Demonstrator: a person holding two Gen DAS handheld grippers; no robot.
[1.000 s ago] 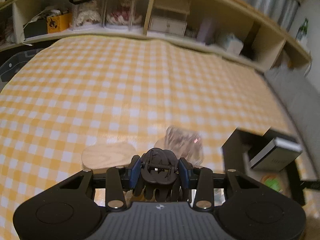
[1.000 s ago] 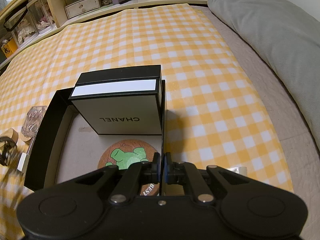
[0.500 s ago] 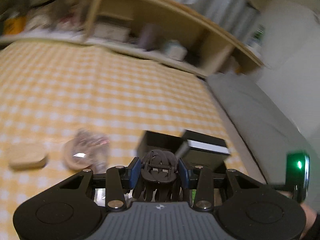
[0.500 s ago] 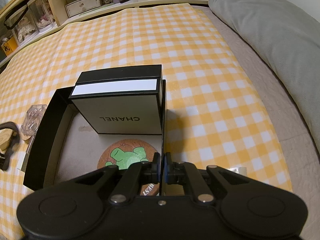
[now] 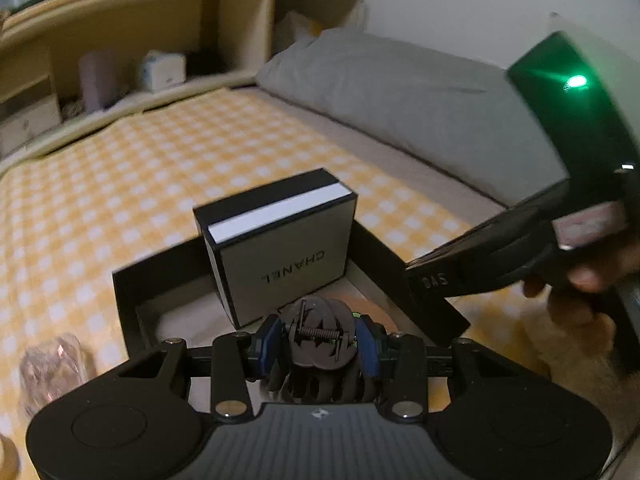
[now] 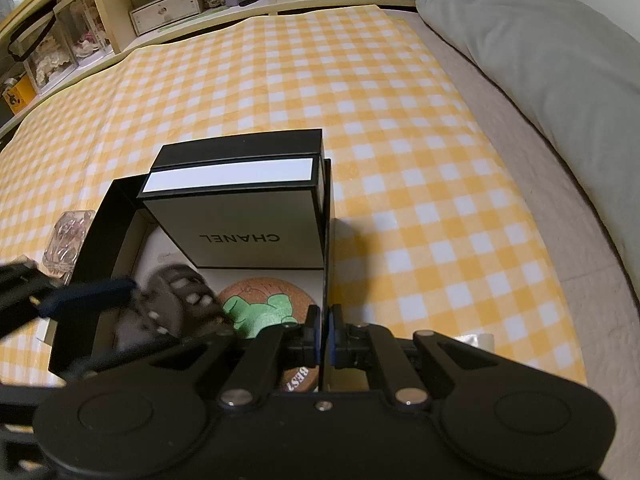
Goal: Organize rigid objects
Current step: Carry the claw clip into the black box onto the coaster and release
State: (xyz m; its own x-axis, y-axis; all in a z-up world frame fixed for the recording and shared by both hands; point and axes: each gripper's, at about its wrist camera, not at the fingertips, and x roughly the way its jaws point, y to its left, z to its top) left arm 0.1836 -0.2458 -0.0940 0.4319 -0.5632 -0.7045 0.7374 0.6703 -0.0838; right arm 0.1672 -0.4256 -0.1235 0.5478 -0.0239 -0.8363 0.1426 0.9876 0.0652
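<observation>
My left gripper (image 5: 318, 344) is shut on a black hair claw clip (image 5: 320, 340) and hangs over the near part of an open black box (image 5: 132, 280). In the right wrist view the clip (image 6: 172, 304) comes in blurred from the left, above the box floor. A white Chanel box (image 6: 240, 224) stands inside the black box (image 6: 100, 248), and a cork coaster with a green frog (image 6: 264, 308) lies flat in front of it. My right gripper (image 6: 323, 332) is shut on the black box's right wall. It also shows at the right of the left wrist view (image 5: 424, 280), held by a hand (image 5: 580, 280).
A clear glass bottle (image 6: 66, 240) lies on the yellow check cloth (image 6: 360, 100) just left of the black box. A grey pillow (image 6: 540, 40) runs along the right side. Wooden shelves (image 6: 168, 0) with small boxes stand at the back. A small white roll (image 6: 480, 338) lies near my right gripper.
My left gripper has swung right with the clip and rolled, from above the wooden disc and glass bottle to above the open black box. The right gripper has kept still.
</observation>
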